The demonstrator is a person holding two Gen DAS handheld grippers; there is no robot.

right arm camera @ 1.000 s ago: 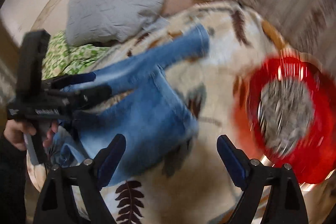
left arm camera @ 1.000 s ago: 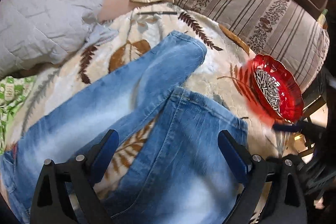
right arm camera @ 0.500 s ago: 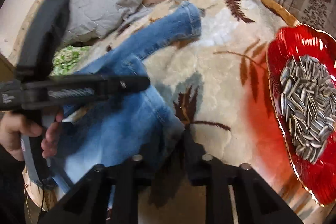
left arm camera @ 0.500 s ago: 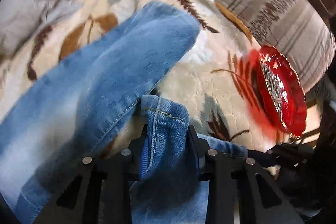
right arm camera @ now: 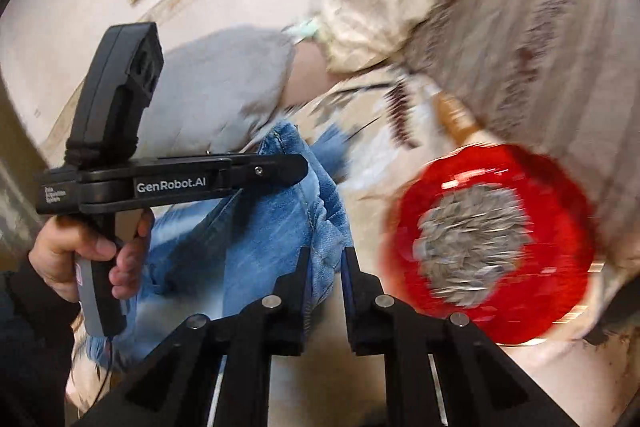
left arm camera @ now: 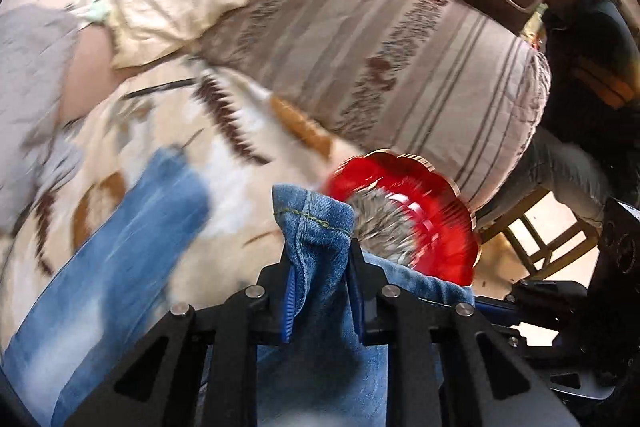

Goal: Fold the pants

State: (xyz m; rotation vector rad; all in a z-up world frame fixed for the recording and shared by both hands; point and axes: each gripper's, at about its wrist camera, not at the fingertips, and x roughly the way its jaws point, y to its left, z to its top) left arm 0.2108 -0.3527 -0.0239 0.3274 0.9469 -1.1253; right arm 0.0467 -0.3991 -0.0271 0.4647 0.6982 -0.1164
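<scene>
1. Left wrist view: bedding fills the background, a cream blanket printed with brown leaves, and behind it a striped bolster cushion. The left gripper is pinched tight on the hem of one leg of the blue jeans, with the denim cuff standing up between its blue pads. The other leg lies flat on the blanket to the left, running away toward the far end. A red glass dish of sunflower seeds sits just beyond the raised cuff, close to the cloth. A seated person shows at the far right

2. Right wrist view: pale wall and a grey quilted pillow lie behind the work. The right gripper is clamped on the same leg's edge, denim caught between its narrowly set fingers. The left gripper shows from the side, held in a bare hand, its closed tip buried in the jeans. The seed dish lies just to the right, blurred

3. Progress, as I judge it: both grips are made and one leg is lifted off the blanket, so the fold has only begun. Laying that leg over the flat one, then folding the length in halves, is left. The dish sits near enough that swinging cloth could catch it
</scene>
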